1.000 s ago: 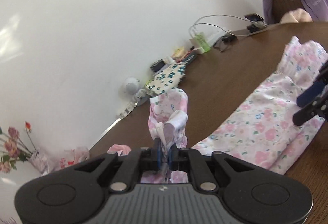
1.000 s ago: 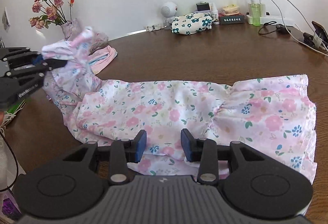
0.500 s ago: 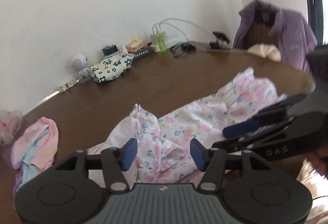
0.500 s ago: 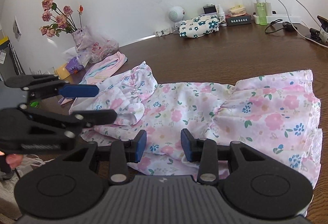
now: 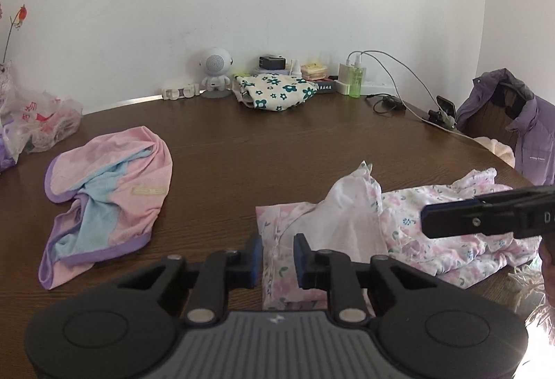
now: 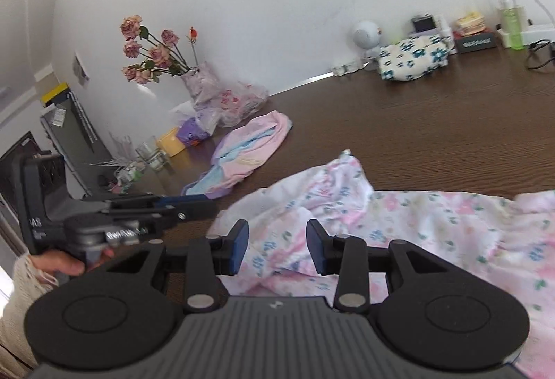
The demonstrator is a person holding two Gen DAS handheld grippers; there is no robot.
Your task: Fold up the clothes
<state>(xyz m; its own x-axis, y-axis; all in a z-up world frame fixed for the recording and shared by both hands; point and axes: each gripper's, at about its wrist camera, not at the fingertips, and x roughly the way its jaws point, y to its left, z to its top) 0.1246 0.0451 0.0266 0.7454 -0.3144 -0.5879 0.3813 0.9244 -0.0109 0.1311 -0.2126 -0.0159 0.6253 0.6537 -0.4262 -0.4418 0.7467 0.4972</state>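
Plainly the folding has only begun: the floral dress (image 5: 433, 222) lies stretched along the near edge of the brown table (image 5: 277, 143), its left end turned over onto itself so that the pale inner side shows in a loose, raised flap, while the rest of the garment runs flat to the right, as the right wrist view shows. That first turn looks rough rather than neat, and I judge that the long body of the dress needs at least another fold or two before it makes a tidy bundle. A pink and blue garment (image 5: 104, 198) lies crumpled, well apart to the left, and does not look folded. A white cloth with dark green flowers (image 5: 274, 94) sits far back by the wall, bundled up; whether it is a finished piece I cannot tell. The left gripper (image 5: 276, 255) hangs over the near left corner of the dress, its jaws closing with only a narrow gap between them; a strip of the fabric's edge shows in that gap, but the pads do not seem to press on it yet. The right gripper (image 6: 277, 249) hovers just above the rumpled cloth further right, its jaws standing partly apart and holding nothing, with the fabric lying underneath rather than clamped between them.
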